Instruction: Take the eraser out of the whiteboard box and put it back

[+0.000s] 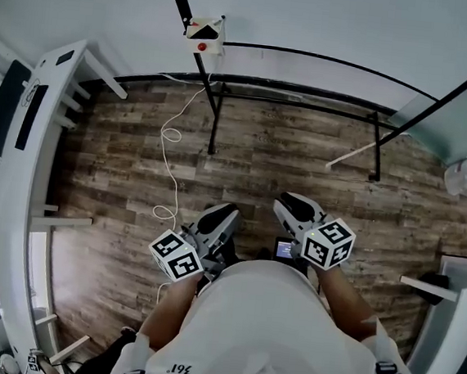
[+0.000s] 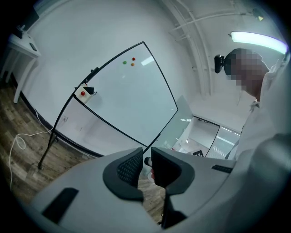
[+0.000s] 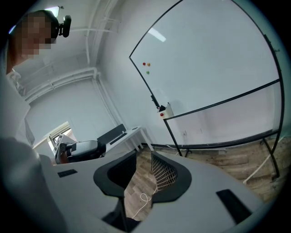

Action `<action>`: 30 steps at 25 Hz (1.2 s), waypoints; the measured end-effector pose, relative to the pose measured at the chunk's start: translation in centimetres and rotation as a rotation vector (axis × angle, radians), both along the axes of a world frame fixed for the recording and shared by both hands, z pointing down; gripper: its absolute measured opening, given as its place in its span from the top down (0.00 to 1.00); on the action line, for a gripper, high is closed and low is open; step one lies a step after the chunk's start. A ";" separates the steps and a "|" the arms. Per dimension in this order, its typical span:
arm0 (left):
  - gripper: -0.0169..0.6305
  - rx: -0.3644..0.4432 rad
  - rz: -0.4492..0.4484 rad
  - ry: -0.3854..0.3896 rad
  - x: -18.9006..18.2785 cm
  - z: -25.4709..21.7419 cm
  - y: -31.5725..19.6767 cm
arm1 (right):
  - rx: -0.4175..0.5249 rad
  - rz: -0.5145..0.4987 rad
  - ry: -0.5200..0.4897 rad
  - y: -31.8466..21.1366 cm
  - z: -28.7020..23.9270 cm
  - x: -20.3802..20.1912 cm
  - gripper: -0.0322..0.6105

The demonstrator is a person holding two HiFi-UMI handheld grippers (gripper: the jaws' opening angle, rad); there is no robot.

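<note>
Wooden floor (image 1: 261,160) underfoot — left gripper (image 2: 145,160) and right gripper (image 3: 143,167) each keep jaws narrowly apart, empty — whiteboard box (image 1: 205,33) well ahead.

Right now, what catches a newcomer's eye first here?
The big black-framed whiteboard fills the middle of the left gripper view, with a small white box bearing a red dot at its left edge. In the head view, low centre, the left gripper and right gripper are held out over the wood-plank floor, jaws apart and empty.

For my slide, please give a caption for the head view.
Left gripper and right gripper, both empty, over wooden floor, facing whiteboard box.
</note>
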State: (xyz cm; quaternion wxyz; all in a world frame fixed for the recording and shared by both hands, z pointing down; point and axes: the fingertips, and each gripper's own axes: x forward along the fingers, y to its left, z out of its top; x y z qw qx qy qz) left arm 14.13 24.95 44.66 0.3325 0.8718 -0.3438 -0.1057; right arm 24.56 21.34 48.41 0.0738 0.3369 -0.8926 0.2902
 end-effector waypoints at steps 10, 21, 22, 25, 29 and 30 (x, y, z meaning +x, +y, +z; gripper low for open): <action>0.90 0.026 0.051 -0.015 -8.4 -1.6 -9.2 | 0.007 0.038 0.030 -8.6 -0.6 -7.8 0.79; 0.90 0.025 0.075 -0.016 -18.2 -1.3 -17.0 | 0.000 0.054 0.058 -16.2 -0.6 -17.5 0.79; 0.90 0.027 0.074 -0.016 -18.9 -1.3 -17.5 | 0.002 0.054 0.063 -16.6 -0.6 -18.2 0.79; 0.90 0.042 0.078 -0.030 -20.6 -1.2 -18.8 | 0.011 0.063 0.079 -17.8 -0.7 -19.8 0.79; 0.90 0.039 0.085 -0.027 -21.5 -0.8 -20.4 | 0.013 0.078 0.092 -19.4 -1.0 -20.9 0.79; 0.90 0.037 0.086 -0.026 -21.6 -0.6 -20.8 | 0.013 0.079 0.094 -19.8 -1.0 -21.1 0.79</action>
